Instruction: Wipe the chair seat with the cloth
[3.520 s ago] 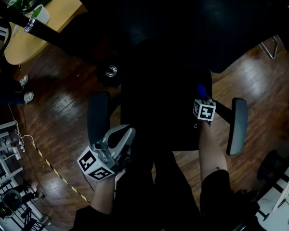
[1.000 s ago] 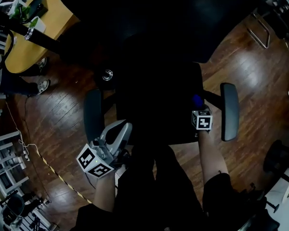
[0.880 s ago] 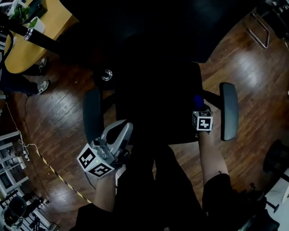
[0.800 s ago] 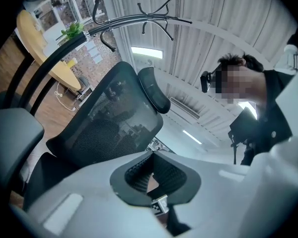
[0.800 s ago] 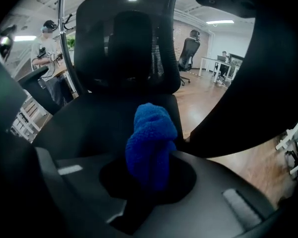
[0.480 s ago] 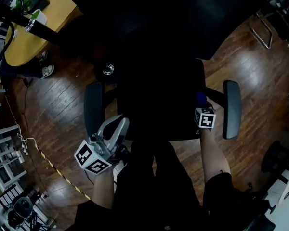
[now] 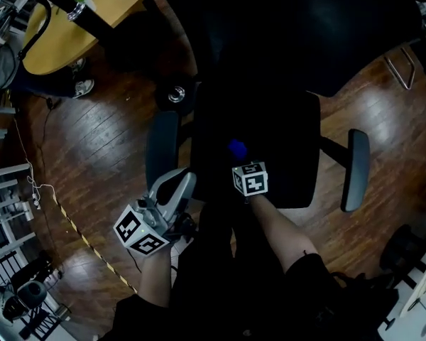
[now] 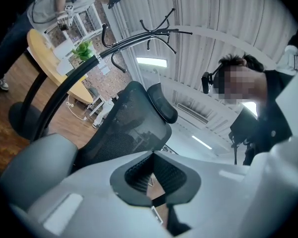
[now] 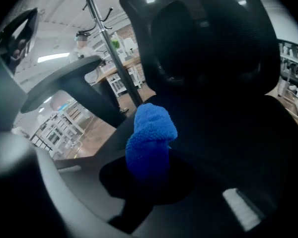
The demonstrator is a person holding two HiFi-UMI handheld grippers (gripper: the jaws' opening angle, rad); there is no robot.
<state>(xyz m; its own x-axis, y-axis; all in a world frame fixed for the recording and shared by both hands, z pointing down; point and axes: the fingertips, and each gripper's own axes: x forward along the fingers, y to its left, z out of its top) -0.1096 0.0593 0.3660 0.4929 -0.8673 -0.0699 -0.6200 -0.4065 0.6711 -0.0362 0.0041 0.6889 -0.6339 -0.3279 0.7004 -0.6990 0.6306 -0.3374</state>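
Surface (image 7: 92,9): a round, pale wooden top in the upper left of the head view, over a dark post
Floor (image 7: 99,148): glossy brown boards across the left and right of the head view, with a yellow-and-black striped line running to the lower left
Left armrest (image 7: 162,148): a grey pad just left of the seat, lengthwise up the frame
Left gripper (image 7: 183,180): lower left of centre in the head view, its tip near the lower end of the left armrest and off the seat; in its own view (image 8: 153,152) the two jaws are pressed together with nothing between them, aimed up at the mesh backrest (image 8: 129,123)
Cloth (image 7: 236,148): a bright blue fluffy bundle at the middle of the head view, over the left part of the seat; in the right gripper view (image 9: 151,133) it sticks up from between the jaws
Right gripper (image 7: 243,163): centre of the head view, pinching the cloth (image 9: 149,157); its marker cube sits just below the cloth
Chair seat (image 7: 284,148): black, centre to centre right; whether the cloth touches it is too dark to tell
Right armrest (image 7: 355,169): a grey pad at the far right, well apart from both grippers
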